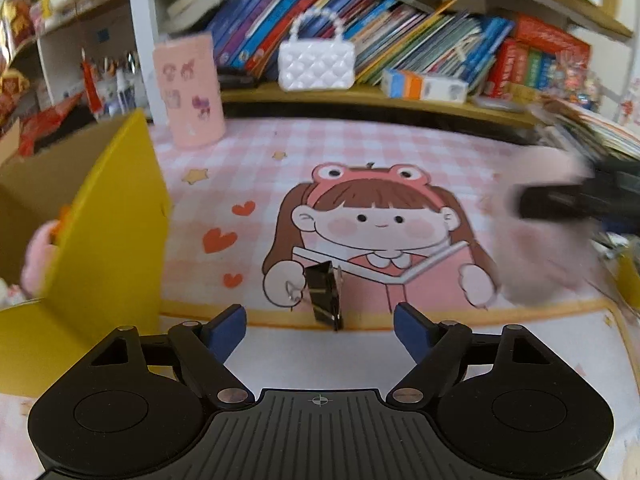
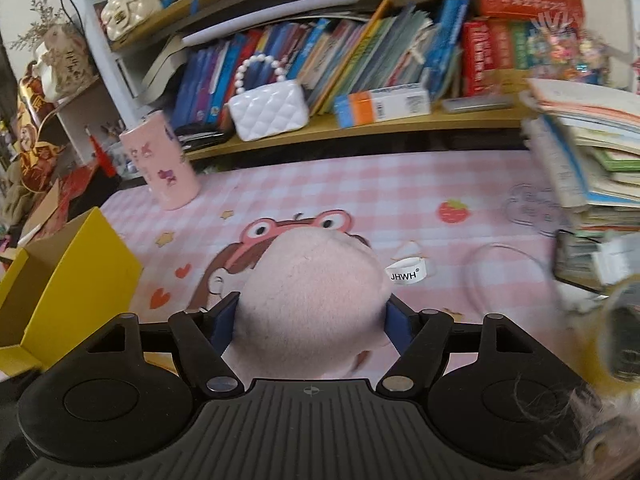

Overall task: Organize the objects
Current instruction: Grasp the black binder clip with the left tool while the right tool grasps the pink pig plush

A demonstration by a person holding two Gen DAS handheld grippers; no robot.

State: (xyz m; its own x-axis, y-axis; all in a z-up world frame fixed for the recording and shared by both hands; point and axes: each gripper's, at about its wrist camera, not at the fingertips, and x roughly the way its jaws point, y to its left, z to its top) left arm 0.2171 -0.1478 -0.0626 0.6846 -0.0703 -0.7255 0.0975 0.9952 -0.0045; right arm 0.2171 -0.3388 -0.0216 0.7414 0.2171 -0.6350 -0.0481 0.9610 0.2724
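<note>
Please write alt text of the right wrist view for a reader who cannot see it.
The right gripper is closed on a pink plush toy over a pink checked cartoon desk mat. An open yellow box stands left; a white handbag sits on the bookshelf behind.

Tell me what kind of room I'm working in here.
Probably a child's study desk at home: a pink checked cartoon desk mat, a shelf crammed with children's books, and a white toy handbag with a bead handle.

Fuzzy pink plush toy, glossy quilted handbag
</note>
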